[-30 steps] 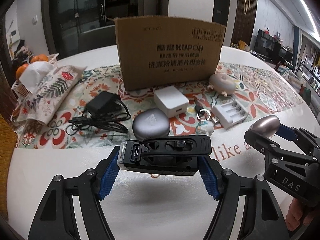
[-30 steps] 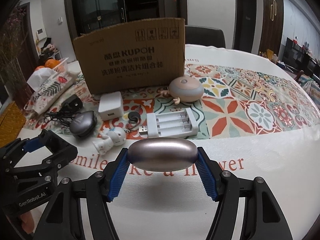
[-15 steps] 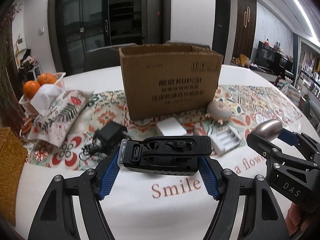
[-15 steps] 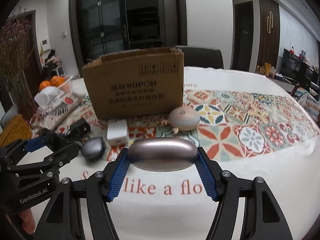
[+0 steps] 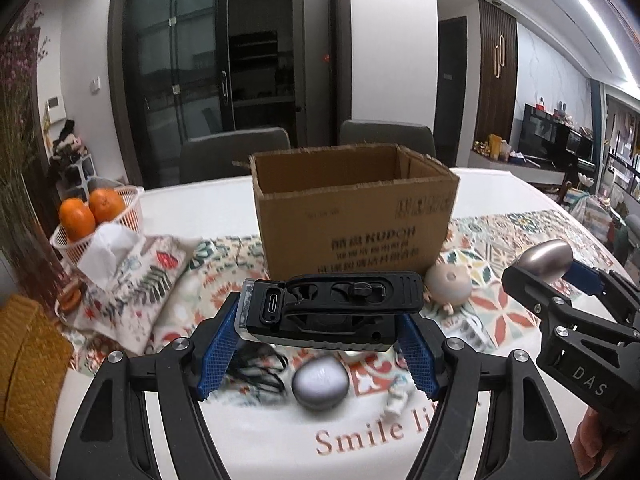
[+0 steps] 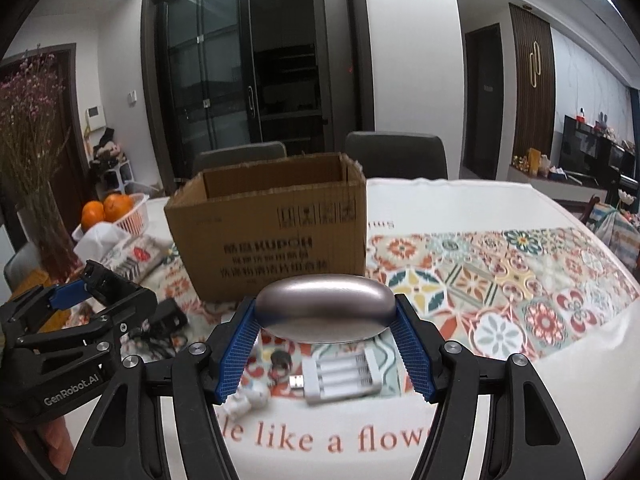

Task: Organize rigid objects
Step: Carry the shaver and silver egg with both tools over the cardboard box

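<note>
Lift confirmed: I raised the left gripper (image 5: pixel 320 322), clamped on the black device (image 5: pixel 334 314), and the right gripper (image 6: pixel 325 316), clamped on the metallic oval case (image 6: pixel 325 309), so the cardboard box (image 5: pixel 352 216) now shows its open top, ready for drop-off.

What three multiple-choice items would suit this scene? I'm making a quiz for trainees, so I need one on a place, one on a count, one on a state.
1. Where is the basket relative to the box?
A. Left of it
B. Inside it
C. Right of it

2. How many oranges are in the basket?
A. One
B. Two
C. Four

3. What is the right claw doing?
A. Hanging open, empty
B. Gripping a metallic oval
C. Gripping a cable

Answers:
1 A, the basket sits at the table's left edge.
2 B, two oranges show side by side.
3 B, both blue pads press the oval's ends.
</note>
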A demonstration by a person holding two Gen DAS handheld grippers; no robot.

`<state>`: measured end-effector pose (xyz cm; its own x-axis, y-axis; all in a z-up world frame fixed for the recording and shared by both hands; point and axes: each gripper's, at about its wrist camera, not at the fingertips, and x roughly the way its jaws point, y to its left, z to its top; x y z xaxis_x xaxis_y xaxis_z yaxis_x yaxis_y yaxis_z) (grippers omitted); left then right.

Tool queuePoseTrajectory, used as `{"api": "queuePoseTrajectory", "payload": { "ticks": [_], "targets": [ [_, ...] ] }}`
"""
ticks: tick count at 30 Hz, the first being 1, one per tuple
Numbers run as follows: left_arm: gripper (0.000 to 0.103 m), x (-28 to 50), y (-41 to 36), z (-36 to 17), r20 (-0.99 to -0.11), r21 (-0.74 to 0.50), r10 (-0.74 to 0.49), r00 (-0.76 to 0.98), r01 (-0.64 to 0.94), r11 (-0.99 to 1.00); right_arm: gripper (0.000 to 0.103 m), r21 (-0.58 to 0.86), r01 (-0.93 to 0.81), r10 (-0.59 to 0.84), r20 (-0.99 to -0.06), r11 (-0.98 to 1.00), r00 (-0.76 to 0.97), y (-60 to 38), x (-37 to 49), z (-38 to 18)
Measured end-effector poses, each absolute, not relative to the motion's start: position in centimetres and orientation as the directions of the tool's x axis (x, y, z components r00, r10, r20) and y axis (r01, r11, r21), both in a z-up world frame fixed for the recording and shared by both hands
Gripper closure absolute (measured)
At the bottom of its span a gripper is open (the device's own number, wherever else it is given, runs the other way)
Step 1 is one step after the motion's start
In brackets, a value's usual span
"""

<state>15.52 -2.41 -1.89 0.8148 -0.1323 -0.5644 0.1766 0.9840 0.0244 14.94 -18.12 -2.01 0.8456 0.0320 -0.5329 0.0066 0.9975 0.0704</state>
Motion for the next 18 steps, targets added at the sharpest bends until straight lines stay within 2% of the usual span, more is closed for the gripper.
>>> {"api": "queuePoseTrajectory", "payload": {
  "ticks": [18],
  "targets": [
    [0.030, 20.2, -2.2, 2.7, -0.519, 0.043, -0.120, 0.846, 0.166, 0.985, 0.036, 0.054, -0.020, 0.043, -0.457, 0.998, 0.888, -17.7, 20.1, 3.0]
  ]
}}
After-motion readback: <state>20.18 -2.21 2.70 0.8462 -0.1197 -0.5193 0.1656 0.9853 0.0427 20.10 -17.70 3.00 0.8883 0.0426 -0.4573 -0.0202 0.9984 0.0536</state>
